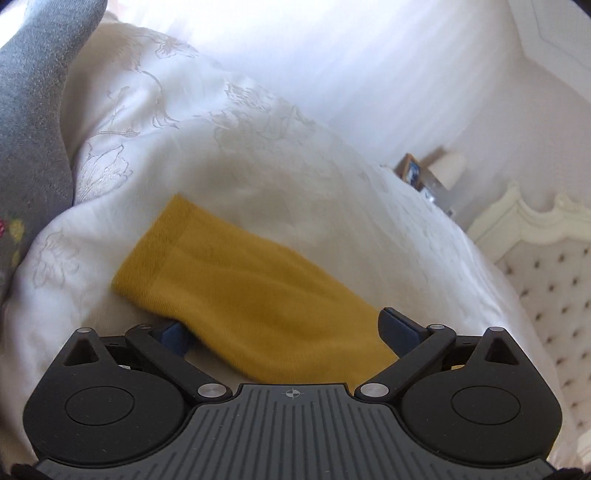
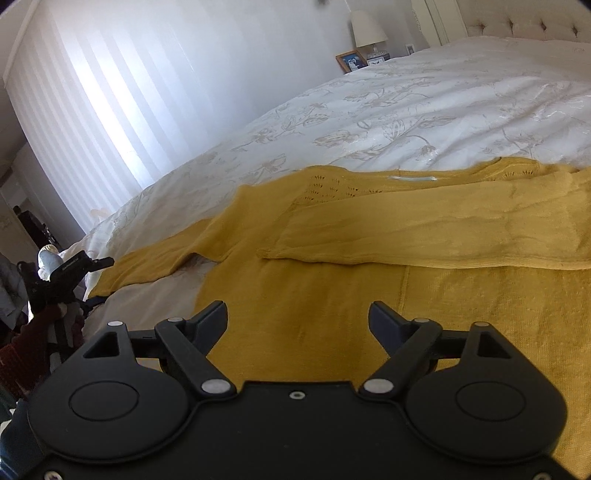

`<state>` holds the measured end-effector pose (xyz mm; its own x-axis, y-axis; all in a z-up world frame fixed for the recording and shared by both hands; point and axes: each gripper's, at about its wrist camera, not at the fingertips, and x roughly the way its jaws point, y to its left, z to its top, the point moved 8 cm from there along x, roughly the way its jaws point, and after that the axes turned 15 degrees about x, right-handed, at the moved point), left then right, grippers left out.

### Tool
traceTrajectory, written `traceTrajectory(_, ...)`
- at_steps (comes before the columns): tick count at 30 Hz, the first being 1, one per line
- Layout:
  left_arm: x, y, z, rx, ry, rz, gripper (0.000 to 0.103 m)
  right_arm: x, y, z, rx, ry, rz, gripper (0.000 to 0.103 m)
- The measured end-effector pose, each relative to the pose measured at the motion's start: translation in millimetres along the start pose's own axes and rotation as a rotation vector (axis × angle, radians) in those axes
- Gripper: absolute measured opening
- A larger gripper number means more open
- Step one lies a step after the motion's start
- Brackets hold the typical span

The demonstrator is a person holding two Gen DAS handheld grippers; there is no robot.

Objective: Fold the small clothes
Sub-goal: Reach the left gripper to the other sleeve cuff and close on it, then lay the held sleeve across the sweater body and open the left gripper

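A mustard yellow knit sweater lies flat on the white floral bedspread. One sleeve is folded across its chest. The other sleeve stretches out to the left. In the left wrist view that sleeve runs between the fingers of my left gripper, cuff pointing away; the jaws stand wide apart around it, not pinching. My right gripper is open and empty, low over the sweater's lower body. The left gripper also shows in the right wrist view at the far left.
A grey cushion lies at the left of the bed. A tufted headboard stands at the right. A nightstand with a lamp and a framed photo stands beyond the bed. Bright vertical blinds cover the window.
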<state>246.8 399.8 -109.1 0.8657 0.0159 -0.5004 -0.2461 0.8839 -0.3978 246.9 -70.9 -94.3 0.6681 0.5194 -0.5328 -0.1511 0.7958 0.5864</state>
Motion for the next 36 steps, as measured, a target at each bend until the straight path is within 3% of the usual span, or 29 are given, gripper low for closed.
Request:
traceTrajectory(1, 1, 3, 4, -0.021, -0.008, 0.006, 0.096, 1, 0, -1, -0.001, 0.001, 0.0, 0.085)
traceTrajectory(2, 2, 7, 6, -0.039, -0.009, 0.024, 0.072, 2, -2, -1, 0.002, 0.001, -0.001, 0.085)
traceTrajectory(3, 4, 10, 8, -0.052, 0.005, 0.048, 0.041, 3, -4, -1, 0.006, 0.002, -0.003, 0.085)
traceTrajectory(4, 5, 14, 9, -0.068, 0.025, 0.071, 0.028, 4, -7, -1, 0.011, 0.003, -0.004, 0.085)
traceTrajectory(5, 4, 17, 9, -0.084, 0.04, 0.103, 0.007, 4, -10, -1, 0.013, 0.004, -0.007, 0.085)
traceTrajectory(6, 1, 17, 11, -0.086, 0.035, 0.122, 0.003, 5, -14, -1, 0.011, 0.004, -0.013, 0.085)
traceTrajectory(9, -17, -5, 25, -0.009, -0.022, 0.118, 0.003, 1, -29, 4, 0.012, -0.011, -0.03, 0.085)
traceTrajectory(13, -42, -68, 57, 0.121, -0.072, 0.065, 0.003, -6, -53, 20, -0.008, -0.042, -0.043, 0.085)
traceTrajectory(18, -78, -193, 100, 0.334, -0.158, -0.048, 0.003, -12, -84, 32, -0.034, -0.075, -0.045, 0.085)
traceTrajectory(22, -96, -310, 108, 0.47, -0.205, -0.177, 0.003, -18, -97, 45, 0.028, -0.074, -0.033, 0.085)
traceTrajectory(26, -91, -422, 81, 0.555, -0.204, -0.324, 0.003, -37, -104, 64, 0.07, -0.125, 0.006, 0.085)
traceTrajectory(29, -72, -492, 45, 0.621, -0.192, -0.415, 0.003, -52, -120, 76, 0.103, -0.171, -0.023, 0.085)
traceTrajectory(33, -26, -551, -29, 0.665, -0.109, -0.499, 0.003, -75, -151, 94, 0.162, -0.242, -0.091, 0.085)
traceTrajectory(36, 12, -575, -90, 0.729, -0.021, -0.503, 0.003, -90, -176, 106, 0.225, -0.285, -0.142, 0.085)
